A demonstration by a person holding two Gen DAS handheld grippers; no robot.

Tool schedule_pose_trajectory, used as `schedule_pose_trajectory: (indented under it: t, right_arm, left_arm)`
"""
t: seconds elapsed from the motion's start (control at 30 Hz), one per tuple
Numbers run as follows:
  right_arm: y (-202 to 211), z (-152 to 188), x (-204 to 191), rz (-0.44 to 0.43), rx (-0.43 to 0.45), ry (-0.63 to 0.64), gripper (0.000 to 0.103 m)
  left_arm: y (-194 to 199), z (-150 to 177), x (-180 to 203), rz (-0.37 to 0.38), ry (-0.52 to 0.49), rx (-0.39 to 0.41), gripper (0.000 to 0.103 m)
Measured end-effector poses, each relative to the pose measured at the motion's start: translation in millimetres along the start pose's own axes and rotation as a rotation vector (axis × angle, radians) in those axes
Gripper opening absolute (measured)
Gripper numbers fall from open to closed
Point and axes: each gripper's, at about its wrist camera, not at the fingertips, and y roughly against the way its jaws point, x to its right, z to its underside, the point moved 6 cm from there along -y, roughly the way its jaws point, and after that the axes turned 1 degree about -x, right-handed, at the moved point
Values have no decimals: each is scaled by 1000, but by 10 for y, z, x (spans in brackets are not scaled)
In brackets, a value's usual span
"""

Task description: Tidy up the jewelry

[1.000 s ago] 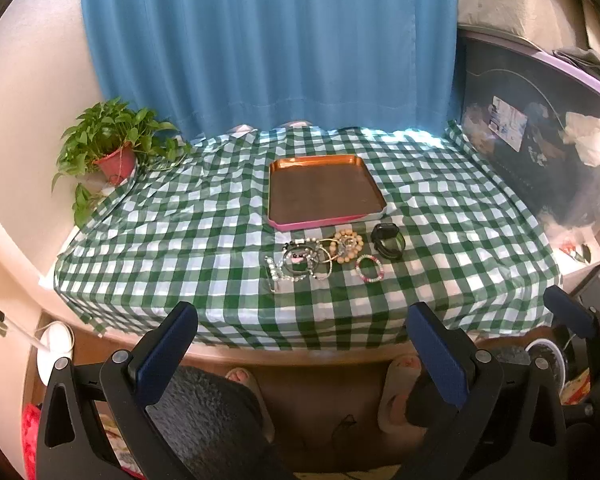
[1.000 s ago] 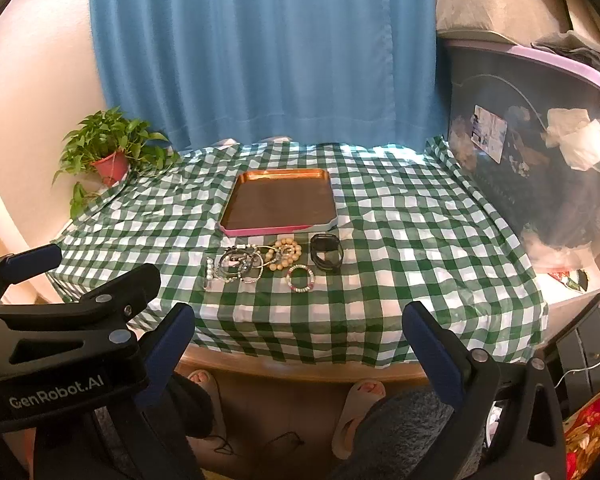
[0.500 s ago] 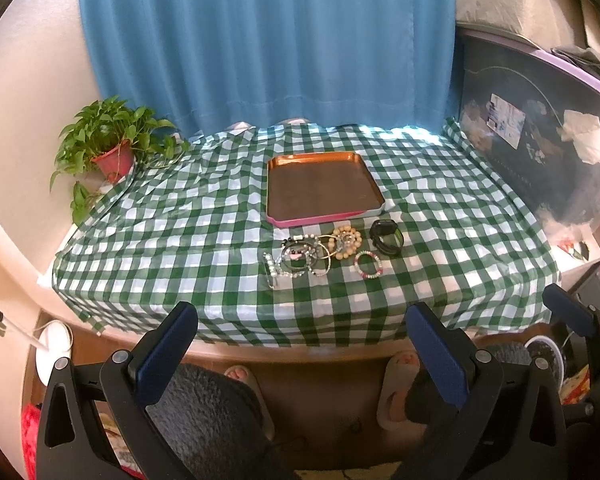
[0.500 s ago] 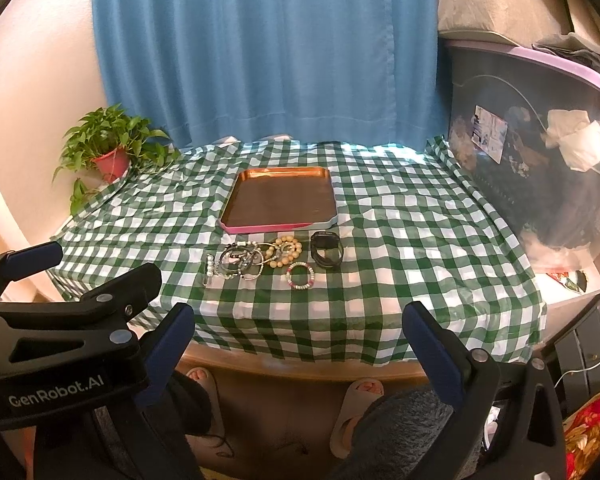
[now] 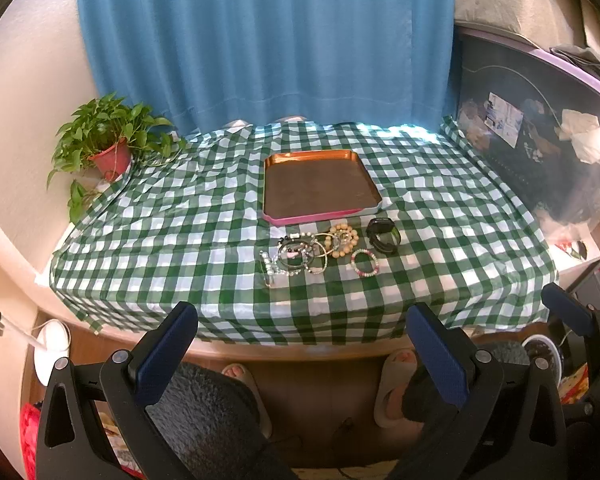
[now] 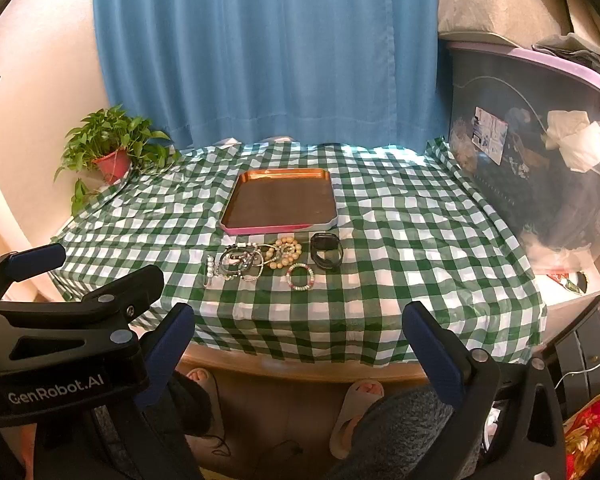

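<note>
An empty orange tray with a pink front rim (image 5: 320, 216) (image 6: 278, 229) lies mid-table on the green checked cloth. In front of it lies jewelry: a tangle of dark and silver bracelets (image 5: 294, 254) (image 6: 238, 262), a wooden bead bracelet (image 5: 342, 238) (image 6: 286, 252), a small pink bead bracelet (image 5: 365, 263) (image 6: 300, 276) and a black watch (image 5: 384, 236) (image 6: 326, 251). My left gripper (image 5: 302, 352) and right gripper (image 6: 298, 346) are both open and empty, held before the table's front edge, well short of the jewelry.
A potted plant (image 5: 110, 140) (image 6: 112, 150) stands at the table's far left corner. A blue curtain (image 5: 260, 40) hangs behind. A large clear storage box (image 6: 540, 152) stands right of the table. The person's knees and slippered feet (image 5: 396, 396) are below the table edge.
Both views have shifted only slightly; the table sits a touch higher in frame. The jewelry and tray have not moved. Both grippers stay open.
</note>
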Motion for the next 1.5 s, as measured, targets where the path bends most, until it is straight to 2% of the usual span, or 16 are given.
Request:
schedule_pose_trajectory:
  t: [0.57, 0.9, 1.03, 1.33, 1.4, 1.43, 1.5]
  right_arm:
    - [-33, 70, 8, -9, -12, -5, 103]
    - [-261, 76, 50, -17, -42, -15, 103]
    - [-459, 65, 28, -35, -42, 1, 103]
    - [-1383, 176, -111, -109, -151, 21, 103]
    - [-1572, 186, -110, -131, -155, 29, 103]
    - [-1653, 190, -91, -135, -159, 28, 103]
    - [-1819, 164, 1, -137, -156, 21, 103]
  left_arm:
    - [17, -15, -12, 4, -2, 2, 103]
    - [-301, 25, 2, 35, -8, -14, 103]
    - [-598, -4, -106, 60, 7, -23, 103]
    - [-1586, 30, -294, 153, 30, -50, 103]
    - [-1797, 22, -361, 219, 26, -59, 103]
    - [-1937, 11, -417, 288, 32, -65, 103]
    - [-2103, -6, -495, 297, 50, -81, 103]
